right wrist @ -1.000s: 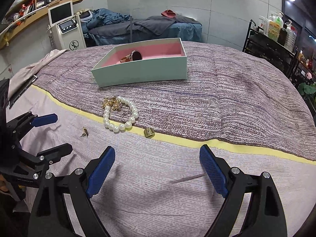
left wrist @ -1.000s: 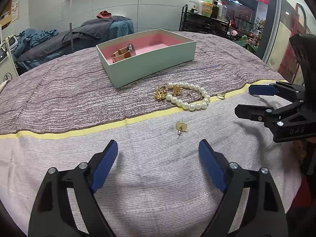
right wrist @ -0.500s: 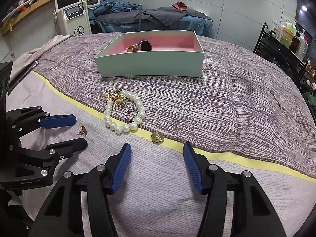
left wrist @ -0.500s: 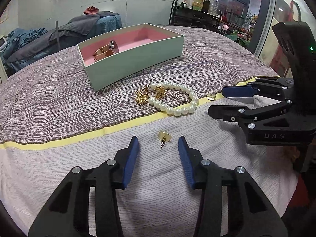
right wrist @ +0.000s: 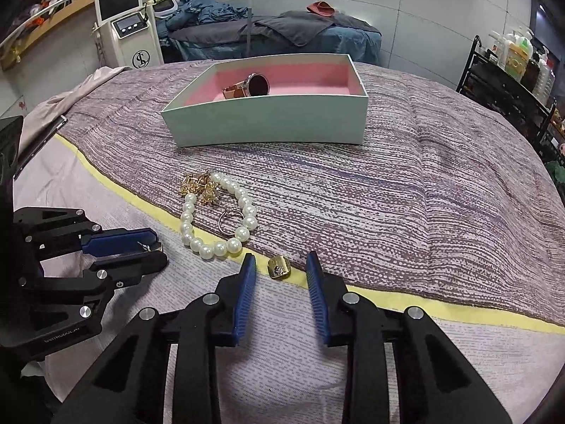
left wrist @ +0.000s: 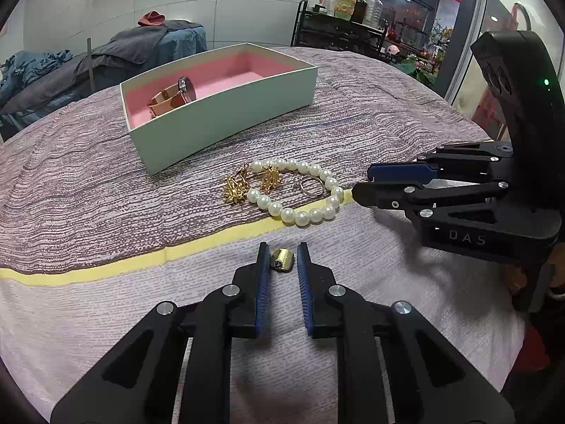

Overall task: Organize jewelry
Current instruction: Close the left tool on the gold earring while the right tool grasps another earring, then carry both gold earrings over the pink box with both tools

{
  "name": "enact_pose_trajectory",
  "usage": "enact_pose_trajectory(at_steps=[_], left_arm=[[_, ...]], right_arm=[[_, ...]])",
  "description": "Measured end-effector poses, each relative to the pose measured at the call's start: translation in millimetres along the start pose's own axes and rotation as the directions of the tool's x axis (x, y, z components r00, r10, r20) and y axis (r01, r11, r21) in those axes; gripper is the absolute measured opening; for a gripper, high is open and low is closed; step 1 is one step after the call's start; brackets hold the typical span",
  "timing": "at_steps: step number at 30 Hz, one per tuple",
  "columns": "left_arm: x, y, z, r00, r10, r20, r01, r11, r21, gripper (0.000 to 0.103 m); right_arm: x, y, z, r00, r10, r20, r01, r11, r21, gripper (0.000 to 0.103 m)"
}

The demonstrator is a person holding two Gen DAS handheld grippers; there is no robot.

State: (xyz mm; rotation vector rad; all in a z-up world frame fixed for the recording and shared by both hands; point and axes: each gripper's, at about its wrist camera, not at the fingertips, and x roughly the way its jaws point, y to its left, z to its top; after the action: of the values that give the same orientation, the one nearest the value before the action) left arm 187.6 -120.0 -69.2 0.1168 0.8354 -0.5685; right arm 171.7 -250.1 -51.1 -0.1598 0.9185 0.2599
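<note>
My left gripper is shut on a gold stud earring lying on the pale cloth just below the yellow stripe. From the right wrist view, that left gripper shows the stud between its tips. My right gripper is closing around a second gold stud on the stripe, with gaps still visible on both sides. A pearl bracelet, gold flower earrings and a silver ring lie between the grippers and the mint box. A rose-gold watch lies inside on the pink lining.
The striped purple cover spreads wide to the right of the box. Behind it stand a treatment bed with dark blankets, a white machine with a screen and a black rack of bottles.
Both grippers have moved forward to the two gold studs and narrowed their jaws from wide apart. The left one has come together on its stud; the right one straddles its stud.
</note>
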Motion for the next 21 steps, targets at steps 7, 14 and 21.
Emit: enact_pose_trajectory(at_steps=[7,14,21], left_arm=[[-2.2,0.0,-1.3,1.0,-0.004,0.007,0.004,1.0,-0.006,0.014],[-8.5,2.2,-5.4,1.0,-0.008,0.014,0.008,1.0,-0.016,0.014],[-20.8,8.4,-9.3,1.0,-0.006,0.027,0.007,0.999,-0.035,0.014]], right_arm=[[0.0,6.4,0.7,1.0,0.0,-0.001,0.0,0.999,-0.034,0.013],[-0.9,6.1,0.6,1.0,0.006,0.003,-0.006,1.0,-0.024,0.013],[-7.7,1.8,-1.3,0.999,0.04,0.009,-0.04,0.999,0.006,0.013]])
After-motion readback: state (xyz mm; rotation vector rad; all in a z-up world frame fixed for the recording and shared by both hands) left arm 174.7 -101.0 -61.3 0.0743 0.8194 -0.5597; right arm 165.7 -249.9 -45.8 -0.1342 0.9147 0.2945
